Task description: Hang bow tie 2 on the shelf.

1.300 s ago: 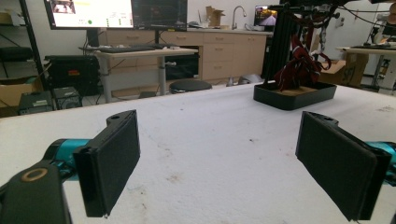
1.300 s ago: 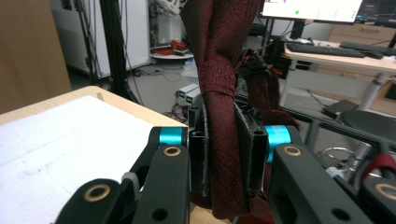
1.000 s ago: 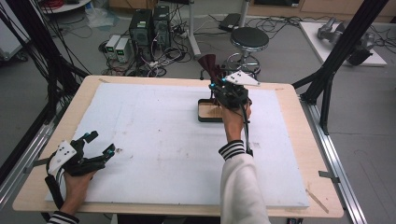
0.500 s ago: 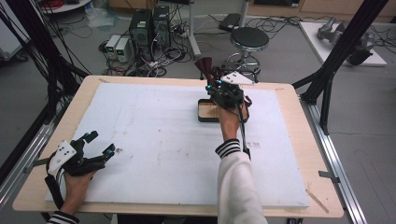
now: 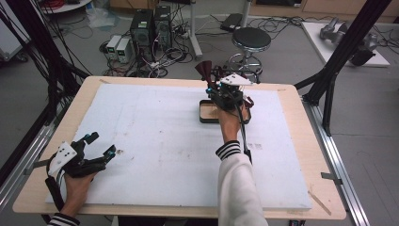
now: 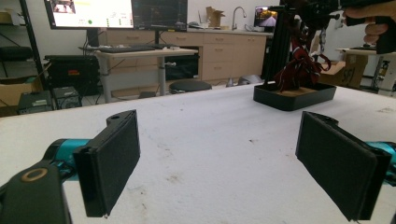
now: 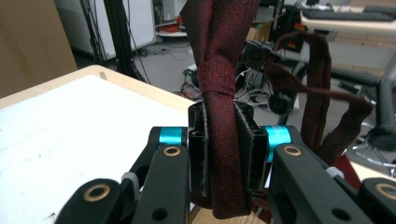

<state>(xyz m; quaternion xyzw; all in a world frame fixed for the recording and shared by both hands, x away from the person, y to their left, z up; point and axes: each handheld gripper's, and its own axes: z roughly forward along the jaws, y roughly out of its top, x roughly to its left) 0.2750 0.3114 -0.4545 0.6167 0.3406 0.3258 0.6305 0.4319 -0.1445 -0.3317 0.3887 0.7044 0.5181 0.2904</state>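
A dark red necktie (image 7: 219,56) is clamped between the pads of my right gripper (image 7: 226,144), which is shut on it just below its knot. In the high view the right gripper (image 5: 217,87) hangs over the far end of a black tray (image 5: 207,118), and the necktie's (image 5: 205,71) wide end sticks up past the table's far edge. More of the necktie (image 6: 299,70) trails down into the tray (image 6: 294,99). My left gripper (image 5: 101,144) rests near the front left corner, open; nothing lies between the pads of the left gripper (image 6: 219,163).
A white foam sheet (image 5: 155,141) covers the wooden table (image 5: 291,99). A round stool (image 5: 251,40) and computer cases (image 5: 150,26) stand on the floor beyond the far edge. Black frame posts (image 5: 339,61) rise at the table's right.
My right gripper has shifted slightly toward the far edge with the necktie still clamped. The left gripper has stayed where it was.
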